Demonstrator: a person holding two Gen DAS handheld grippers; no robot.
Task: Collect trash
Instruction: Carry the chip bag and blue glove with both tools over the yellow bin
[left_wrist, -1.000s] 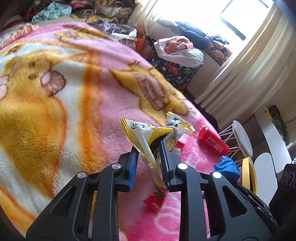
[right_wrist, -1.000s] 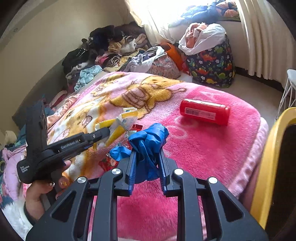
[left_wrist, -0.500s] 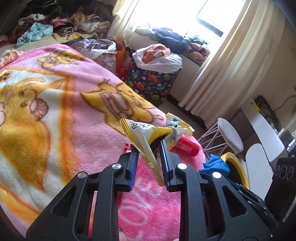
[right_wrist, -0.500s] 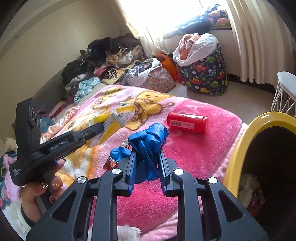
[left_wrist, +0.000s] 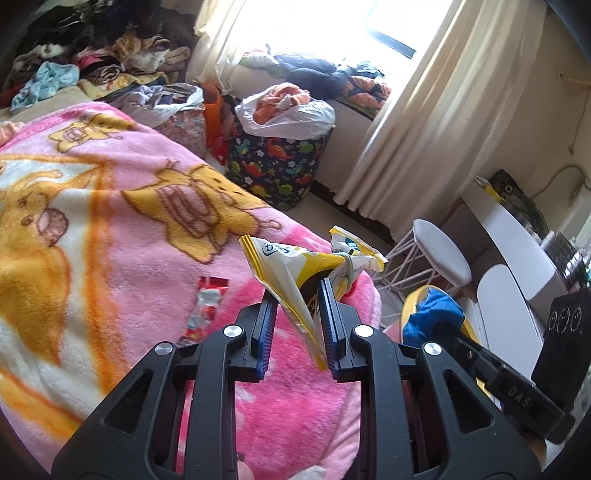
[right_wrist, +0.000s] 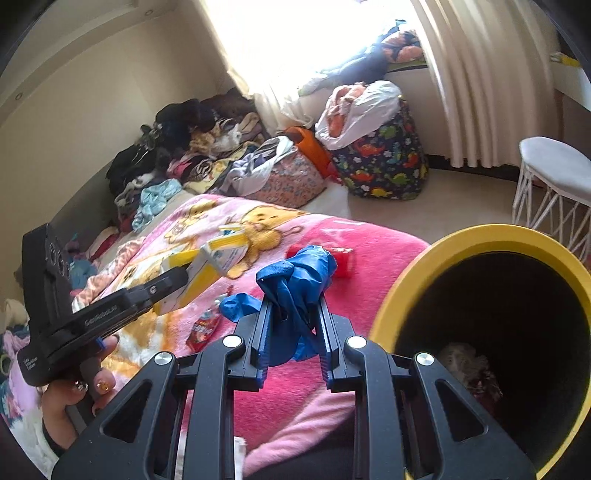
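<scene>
Left gripper (left_wrist: 297, 328) pinching a crumpled yellow-and-white snack wrapper (left_wrist: 295, 273), held up off the bed; wrapper sits against the right-hand pad and fans out above the fingertips, its lower tail hanging down between the jaws. Right gripper (right_wrist: 291, 332) clamped on a wad of blue plastic glove (right_wrist: 295, 277), most of it bunched above the pads, one loose flap (right_wrist: 236, 308) sticking out to the left. From the right wrist view the left gripper (right_wrist: 177, 275) shows at left with the same wrapper (right_wrist: 210, 258), carried by a hand (right_wrist: 70, 402) with decorated nails. Yellow-rimmed bin (right_wrist: 476, 240) sits at the right of the right gripper, just beside the bed edge, dark inside, some crumpled stuff at the bottom (right_wrist: 469, 369). In the left wrist view the bin's rim (left_wrist: 413, 295) is only partly visible behind the blue glove (left_wrist: 432, 317). Still on the pink cartoon-bear blanket (left_wrist: 129, 240): a small red-and-white wrapper (left_wrist: 205, 306), lying flat near the left gripper, and a red cylindrical container (right_wrist: 341, 260) partly hidden behind the glove. Both held items are over the bed, not over the bin mouth. Background: dinosaur-print hamper (right_wrist: 380, 162) with a white bag on top, clothes pile (right_wrist: 184, 147) along the wall, white wire-leg stool (right_wrist: 554, 184) near the curtain (right_wrist: 480, 74).
</scene>
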